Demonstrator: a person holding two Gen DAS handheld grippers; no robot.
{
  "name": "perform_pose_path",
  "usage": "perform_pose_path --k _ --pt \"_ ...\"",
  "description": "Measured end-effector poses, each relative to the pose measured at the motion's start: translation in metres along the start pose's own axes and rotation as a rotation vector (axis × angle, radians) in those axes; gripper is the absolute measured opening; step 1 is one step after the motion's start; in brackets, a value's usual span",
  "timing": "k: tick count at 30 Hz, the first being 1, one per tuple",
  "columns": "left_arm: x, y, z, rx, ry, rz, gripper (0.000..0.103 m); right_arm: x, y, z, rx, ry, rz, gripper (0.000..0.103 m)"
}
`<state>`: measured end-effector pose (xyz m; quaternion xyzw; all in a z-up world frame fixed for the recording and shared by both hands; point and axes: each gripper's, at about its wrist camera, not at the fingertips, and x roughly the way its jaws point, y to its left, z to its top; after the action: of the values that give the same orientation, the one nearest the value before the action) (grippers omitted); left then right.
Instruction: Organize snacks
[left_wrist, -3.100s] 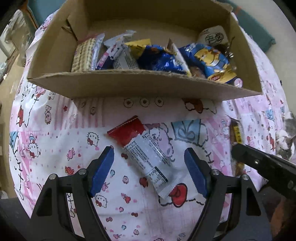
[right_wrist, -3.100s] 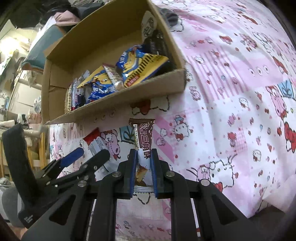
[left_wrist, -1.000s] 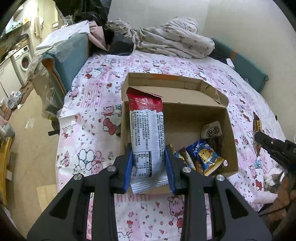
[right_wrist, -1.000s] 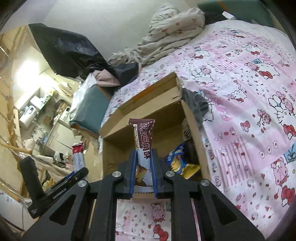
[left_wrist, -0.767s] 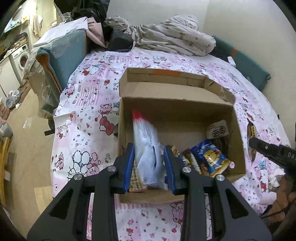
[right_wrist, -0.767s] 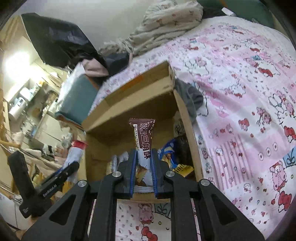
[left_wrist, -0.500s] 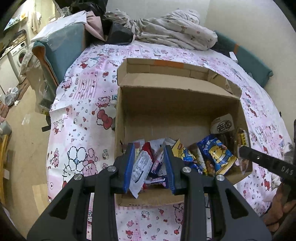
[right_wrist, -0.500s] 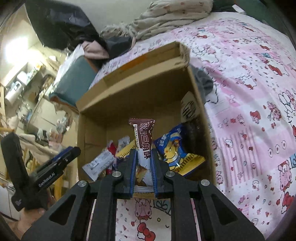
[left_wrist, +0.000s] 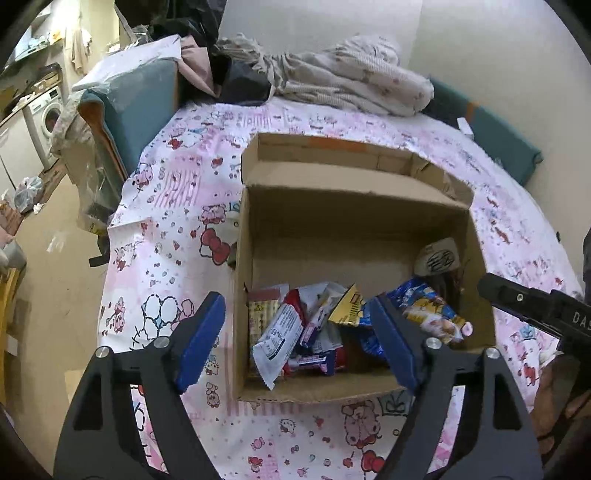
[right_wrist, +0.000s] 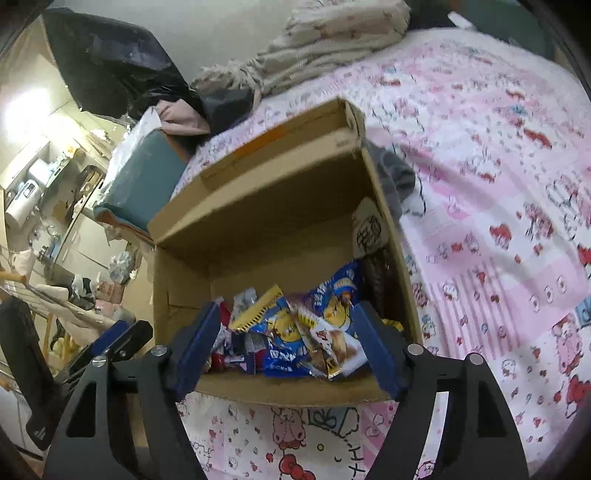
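Note:
An open cardboard box (left_wrist: 369, 218) stands on the pink cartoon bedsheet and holds several snack packets along its near side. The red-and-white packet (left_wrist: 280, 332) lies at the near left of the pile. My left gripper (left_wrist: 299, 343) is open and empty above the box's near edge. In the right wrist view my right gripper (right_wrist: 286, 350) is open and empty above the same box (right_wrist: 273, 206). The brown bar packet (right_wrist: 332, 341) lies on the blue packets (right_wrist: 280, 332) between its fingers. The right gripper's tip (left_wrist: 532, 306) shows in the left wrist view, and the left gripper (right_wrist: 110, 343) shows at lower left.
A heap of bedding (left_wrist: 343, 81) lies at the far end of the bed. A teal cushion (left_wrist: 133, 107) stands to the left, another (left_wrist: 495, 133) along the right wall. The bed's left edge drops to the floor (left_wrist: 48, 288). Dark cloth (right_wrist: 395, 177) lies right of the box.
Both grippers have opened. The red-and-white packet dropped from the left gripper into the box, and the brown bar dropped from the right gripper onto the blue packets.

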<state>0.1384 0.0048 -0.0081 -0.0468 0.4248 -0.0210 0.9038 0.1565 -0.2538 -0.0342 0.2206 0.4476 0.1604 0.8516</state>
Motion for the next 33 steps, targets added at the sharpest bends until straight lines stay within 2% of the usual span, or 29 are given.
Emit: perform_pose_path --k 4,8,12,15,19,22,25,33 --pt "-0.017 0.002 0.001 -0.005 -0.037 -0.006 0.078 -0.019 0.013 -0.005 -0.064 -0.049 -0.009 0.091" --pt "-0.034 0.005 -0.006 0.036 -0.062 -0.007 0.078 -0.035 0.019 -0.018 -0.094 -0.039 -0.003 0.091" --pt "-0.045 0.013 -0.015 0.005 -0.059 0.022 0.078 -0.053 0.022 -0.029 -0.116 -0.074 -0.011 0.092" --pt "-0.051 0.018 -0.023 -0.009 -0.035 0.041 0.085 -0.062 0.023 -0.039 -0.123 -0.079 -0.030 0.093" --pt "-0.064 0.025 -0.036 -0.027 -0.051 0.050 0.092 -0.070 0.025 -0.050 -0.142 -0.088 -0.046 0.093" --pt "-0.076 0.028 -0.045 -0.032 -0.076 0.071 0.103 -0.073 0.027 -0.059 -0.148 -0.095 -0.063 0.094" --pt "-0.084 0.028 -0.053 -0.034 -0.099 0.071 0.103 -0.079 0.028 -0.068 -0.152 -0.127 -0.102 0.103" --pt "-0.086 0.024 -0.067 -0.047 -0.094 0.087 0.103 -0.075 0.040 -0.081 -0.218 -0.166 -0.151 0.103"
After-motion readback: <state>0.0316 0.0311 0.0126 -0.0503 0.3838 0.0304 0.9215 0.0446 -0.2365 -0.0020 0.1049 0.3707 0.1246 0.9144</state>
